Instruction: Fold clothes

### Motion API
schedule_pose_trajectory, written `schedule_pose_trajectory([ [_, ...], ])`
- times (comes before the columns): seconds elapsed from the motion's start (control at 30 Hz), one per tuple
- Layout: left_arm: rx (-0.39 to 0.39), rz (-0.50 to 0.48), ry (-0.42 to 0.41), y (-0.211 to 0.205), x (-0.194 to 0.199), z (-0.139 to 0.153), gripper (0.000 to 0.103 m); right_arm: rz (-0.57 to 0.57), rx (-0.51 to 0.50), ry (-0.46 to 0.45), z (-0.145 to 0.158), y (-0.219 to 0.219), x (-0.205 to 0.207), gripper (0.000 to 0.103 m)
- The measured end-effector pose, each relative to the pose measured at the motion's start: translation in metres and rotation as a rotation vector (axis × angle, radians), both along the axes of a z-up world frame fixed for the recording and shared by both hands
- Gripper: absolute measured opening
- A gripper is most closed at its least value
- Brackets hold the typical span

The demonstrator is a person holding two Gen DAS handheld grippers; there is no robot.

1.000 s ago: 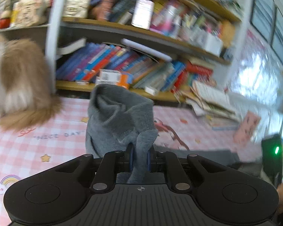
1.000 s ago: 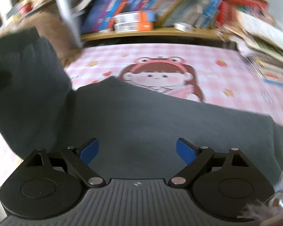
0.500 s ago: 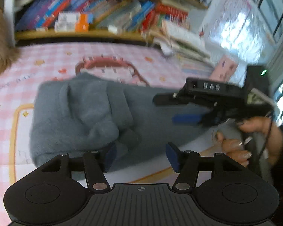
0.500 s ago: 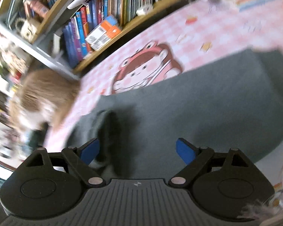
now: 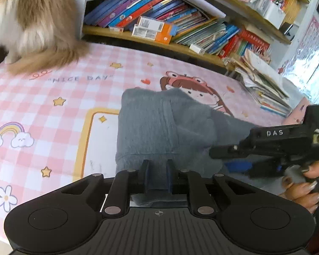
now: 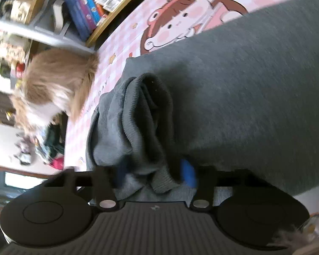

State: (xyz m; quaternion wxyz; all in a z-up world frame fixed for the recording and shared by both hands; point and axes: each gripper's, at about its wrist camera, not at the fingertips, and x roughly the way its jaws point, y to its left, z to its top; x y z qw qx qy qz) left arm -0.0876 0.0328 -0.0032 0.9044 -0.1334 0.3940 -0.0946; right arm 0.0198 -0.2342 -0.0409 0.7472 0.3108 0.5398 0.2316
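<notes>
Now, grey garment [image 5: 159, 125] flat on the pink checked mat [image 5: 42, 114], long axis running rightward, near hem pinched in the nearly closed left gripper [image 5: 157, 176], bunched cuff between the half-open right gripper [image 6: 157, 176] fingers, grip unclear.

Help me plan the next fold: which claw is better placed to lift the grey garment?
Left. The left claw is shut on the near edge of the grey garment. The right claw only straddles a bunched fold, blurred, grip unclear.
</notes>
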Motion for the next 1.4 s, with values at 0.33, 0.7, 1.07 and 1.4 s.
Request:
schedule_pose_trajectory([
  [0.33, -0.031, -0.101, 0.009, -0.009, 0.01, -0.004, 0.015, -0.134, 0.017, -0.129, 0.019, -0.041, -0.023, 0.01],
  [0.7, -0.061, -0.09, -0.031, 0.01, 0.015, 0.01, 0.016, -0.106, -0.098, -0.304, 0.042, -0.032, -0.035, 0.027],
  [1.07, 0.009, -0.169, 0.01, 0.001, 0.028, -0.016, 0.016, 0.112, -0.379, -0.36, 0.021, 0.02, -0.028, 0.006],
  [1.4, -0.002, -0.19, -0.068, 0.006, 0.01, 0.008, 0.017, 0.131, -0.389, -0.463, 0.049, 0.026, -0.048, 0.011],
])
